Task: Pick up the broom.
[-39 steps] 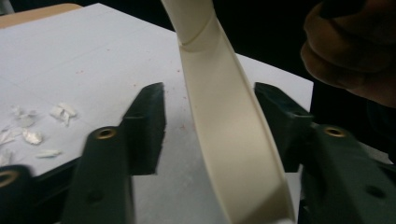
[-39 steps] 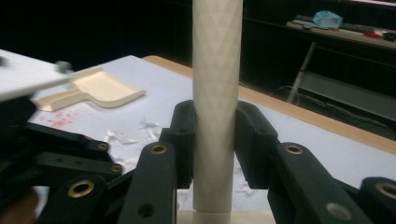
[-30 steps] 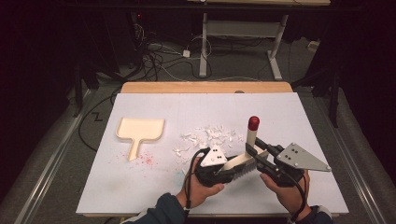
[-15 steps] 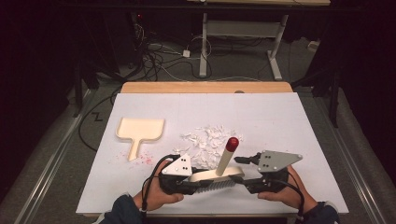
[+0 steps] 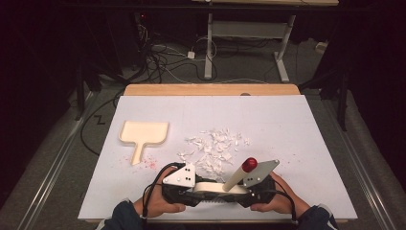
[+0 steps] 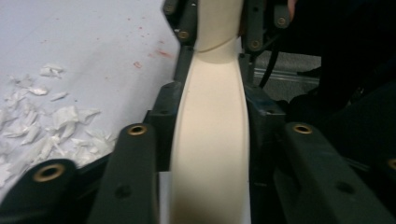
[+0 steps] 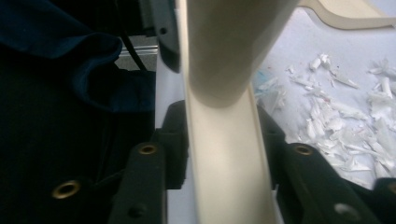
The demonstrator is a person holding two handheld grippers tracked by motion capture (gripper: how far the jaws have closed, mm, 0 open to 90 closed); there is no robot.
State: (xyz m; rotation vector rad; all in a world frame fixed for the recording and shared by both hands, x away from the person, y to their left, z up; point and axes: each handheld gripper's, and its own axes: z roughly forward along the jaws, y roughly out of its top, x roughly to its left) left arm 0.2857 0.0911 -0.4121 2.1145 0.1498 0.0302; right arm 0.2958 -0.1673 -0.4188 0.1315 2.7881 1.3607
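Left tongs (image 5: 194,191) and right tongs (image 5: 239,194) both clamping cream brush (image 5: 216,188) from opposite ends at tabletop (image 5: 287,124) 6 o'clock edge; red-tipped handle (image 5: 242,171) rising toward 1 o'clock. Paper scraps (image 5: 215,146) lying at 12 o'clock; dustpan (image 5: 143,134) sitting at 10 o'clock.

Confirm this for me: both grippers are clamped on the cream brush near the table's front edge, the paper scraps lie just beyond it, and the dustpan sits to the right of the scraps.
One detail is off. In the high view the dustpan sits to the left of the paper scraps, not the right. The rest holds: the left gripper and right gripper both clamp the cream brush near the front edge.
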